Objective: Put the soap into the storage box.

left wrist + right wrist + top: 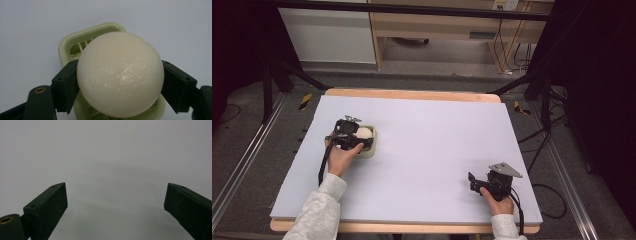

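A peeled white egg [120,74] sits between the two black jaws of my left gripper [118,86], whose pads press on its left and right sides. Under it lies a pale green egg slicer [75,41] with thin wires in its tray. In the high view the left gripper [354,137] holds the egg [364,132] just over the slicer [371,150] on the left part of the table. My right gripper [472,181] rests near the front right of the table, its jaws wide apart with nothing between them, as the right gripper view [116,200] confirms.
A pale lilac mat [432,140] covers the wooden table. Dark frame legs and cables stand on the floor at both sides, and a wooden shelf unit [437,25] is beyond the far edge.
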`<state>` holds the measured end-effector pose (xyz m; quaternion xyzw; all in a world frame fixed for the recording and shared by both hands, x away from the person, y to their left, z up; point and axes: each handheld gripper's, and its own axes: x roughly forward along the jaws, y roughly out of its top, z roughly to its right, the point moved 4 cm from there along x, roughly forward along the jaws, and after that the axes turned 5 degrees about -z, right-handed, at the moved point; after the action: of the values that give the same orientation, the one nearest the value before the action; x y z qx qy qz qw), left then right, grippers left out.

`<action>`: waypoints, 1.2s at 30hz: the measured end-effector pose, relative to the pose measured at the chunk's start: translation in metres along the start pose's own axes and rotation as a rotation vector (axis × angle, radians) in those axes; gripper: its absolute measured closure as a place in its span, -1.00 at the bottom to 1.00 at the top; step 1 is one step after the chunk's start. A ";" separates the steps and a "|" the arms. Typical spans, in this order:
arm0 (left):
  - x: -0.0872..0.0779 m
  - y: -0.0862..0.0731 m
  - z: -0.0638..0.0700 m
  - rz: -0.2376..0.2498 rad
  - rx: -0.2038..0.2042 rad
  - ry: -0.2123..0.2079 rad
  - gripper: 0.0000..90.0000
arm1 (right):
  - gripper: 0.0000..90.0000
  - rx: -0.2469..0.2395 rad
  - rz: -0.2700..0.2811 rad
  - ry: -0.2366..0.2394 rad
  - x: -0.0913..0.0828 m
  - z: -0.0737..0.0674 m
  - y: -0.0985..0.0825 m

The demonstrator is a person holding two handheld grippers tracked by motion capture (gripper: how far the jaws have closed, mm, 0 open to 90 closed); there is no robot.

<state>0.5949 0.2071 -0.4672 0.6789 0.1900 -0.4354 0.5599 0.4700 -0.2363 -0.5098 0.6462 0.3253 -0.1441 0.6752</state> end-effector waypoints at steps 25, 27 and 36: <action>0.004 -0.006 0.000 -0.009 0.010 0.011 -0.47 | -0.88 -0.005 -0.001 -0.001 0.000 0.000 0.000; 0.004 -0.006 0.000 -0.006 0.010 0.015 -0.48 | -0.88 -0.006 0.000 -0.001 0.000 0.000 0.000; -0.002 -0.006 0.000 0.009 0.018 0.013 -0.51 | -0.88 -0.005 -0.001 -0.002 0.000 0.000 0.000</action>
<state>0.5896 0.2094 -0.4693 0.6876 0.1866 -0.4302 0.5544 0.4701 -0.2358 -0.5099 0.6442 0.3254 -0.1445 0.6770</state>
